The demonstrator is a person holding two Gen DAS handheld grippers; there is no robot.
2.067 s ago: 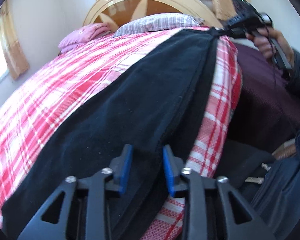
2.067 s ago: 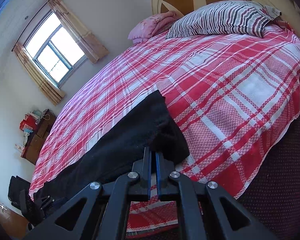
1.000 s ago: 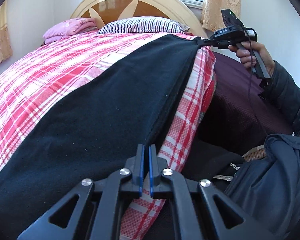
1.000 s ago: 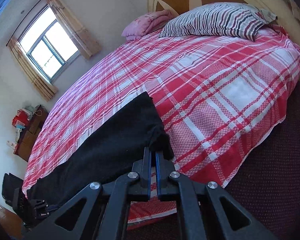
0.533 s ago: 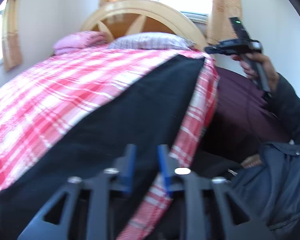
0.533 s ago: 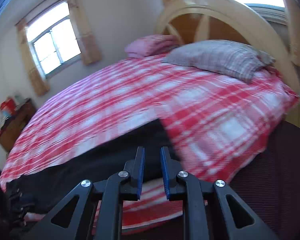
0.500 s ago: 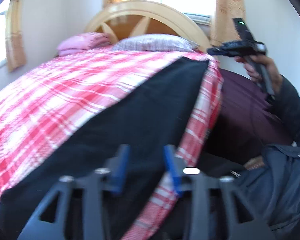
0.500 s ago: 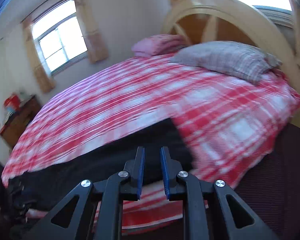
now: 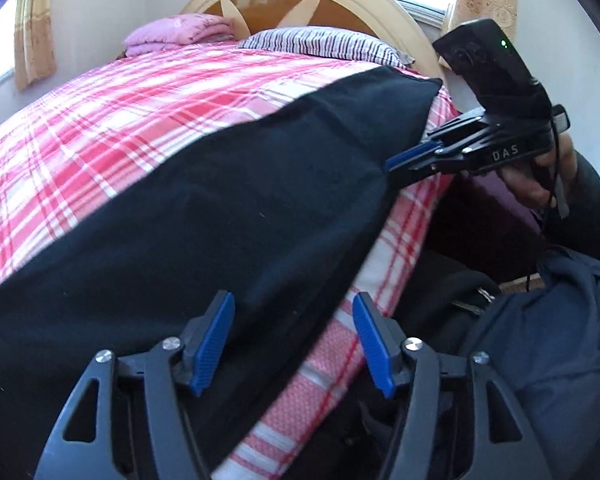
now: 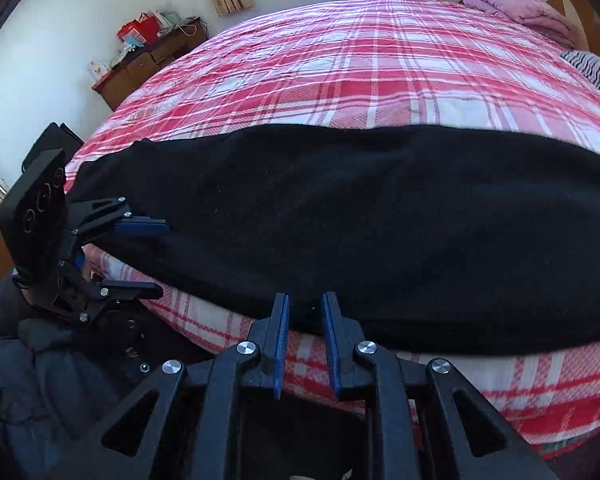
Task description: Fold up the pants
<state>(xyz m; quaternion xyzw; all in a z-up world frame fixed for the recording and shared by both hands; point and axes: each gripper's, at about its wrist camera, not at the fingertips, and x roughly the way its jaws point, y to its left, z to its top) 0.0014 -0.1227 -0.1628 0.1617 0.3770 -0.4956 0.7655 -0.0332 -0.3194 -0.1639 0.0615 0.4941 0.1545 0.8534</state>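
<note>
Black pants [image 10: 360, 220] lie flat and stretched lengthwise along the near edge of the bed [image 10: 360, 72], laid out straight, likely so they can be folded next. Left tool [image 9: 294, 338] has just been opening and stands wide, pads clear of the cloth though the pants' edge runs between them. Right tool [image 10: 304, 332] is slightly parted at the pants' near hem, gripping nothing, probably lining up a fresh grab.

One pants [image 9: 204, 216]; two tools; one bed [image 10: 340, 64]; two pillows.
</note>
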